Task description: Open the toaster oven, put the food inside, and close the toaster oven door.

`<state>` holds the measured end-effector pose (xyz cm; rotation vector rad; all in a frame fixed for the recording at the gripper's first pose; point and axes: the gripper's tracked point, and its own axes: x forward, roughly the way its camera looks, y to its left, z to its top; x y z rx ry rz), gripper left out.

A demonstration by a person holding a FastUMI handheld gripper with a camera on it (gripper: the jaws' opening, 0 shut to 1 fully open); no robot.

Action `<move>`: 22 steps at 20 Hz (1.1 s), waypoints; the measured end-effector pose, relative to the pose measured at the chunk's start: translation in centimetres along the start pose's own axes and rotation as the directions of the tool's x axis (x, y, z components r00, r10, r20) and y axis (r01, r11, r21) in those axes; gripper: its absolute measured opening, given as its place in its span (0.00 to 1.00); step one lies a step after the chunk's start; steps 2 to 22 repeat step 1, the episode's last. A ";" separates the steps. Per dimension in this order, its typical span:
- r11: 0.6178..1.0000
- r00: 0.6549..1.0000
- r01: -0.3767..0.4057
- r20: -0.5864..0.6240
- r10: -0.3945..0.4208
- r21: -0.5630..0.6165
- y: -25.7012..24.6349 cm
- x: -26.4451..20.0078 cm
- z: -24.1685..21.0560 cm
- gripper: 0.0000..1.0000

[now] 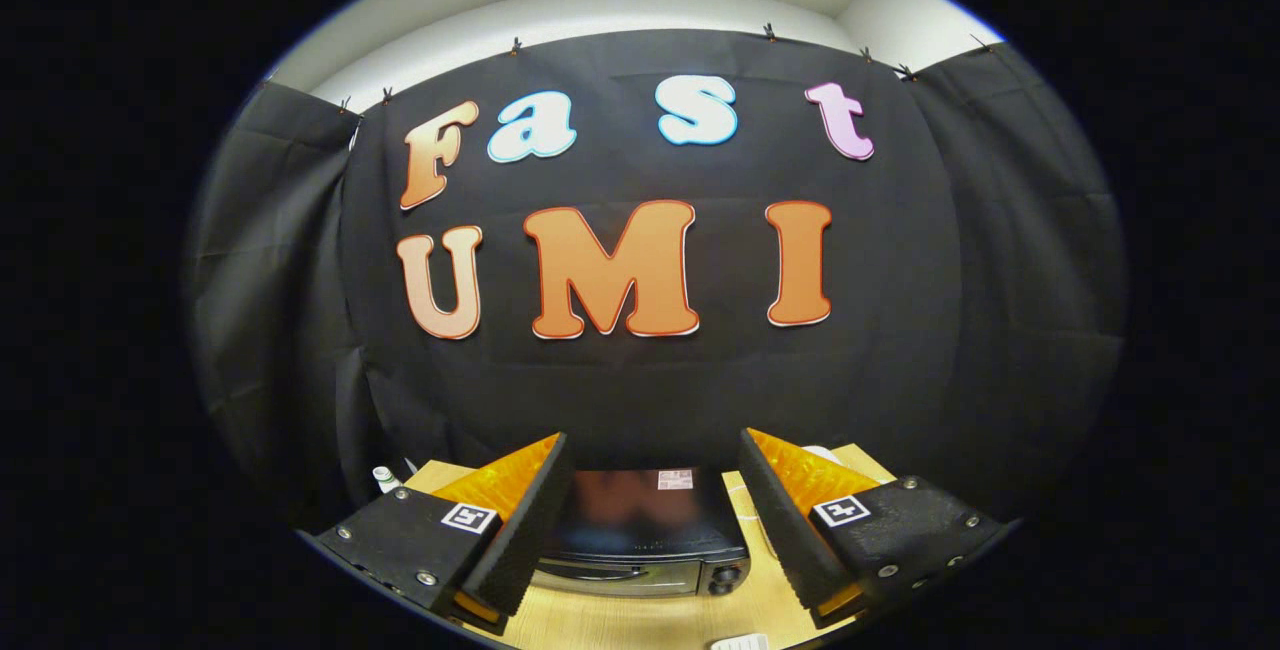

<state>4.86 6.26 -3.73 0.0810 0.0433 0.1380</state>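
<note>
The gripper is held above a wooden table, its fingers spread wide and holding nothing. The toaster oven sits on the table, seen between and below the fingers, with its door closed. A small white object lies on the table nearer than the oven.

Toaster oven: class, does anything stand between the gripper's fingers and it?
Nothing visible does. The gripper is open and holds nothing; the toaster oven sits on the wooden table in the gap between the fingers and below them, its door shut.
</note>
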 end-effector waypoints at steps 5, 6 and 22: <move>1.000 1.000 -0.008 0.010 0.008 -0.004 0.1 -0.3 0.4 0.99; 1.000 1.000 -0.008 0.010 0.008 -0.004 0.1 -0.3 0.4 0.99; 1.000 1.000 -0.008 0.010 0.008 -0.004 0.1 -0.3 0.4 0.99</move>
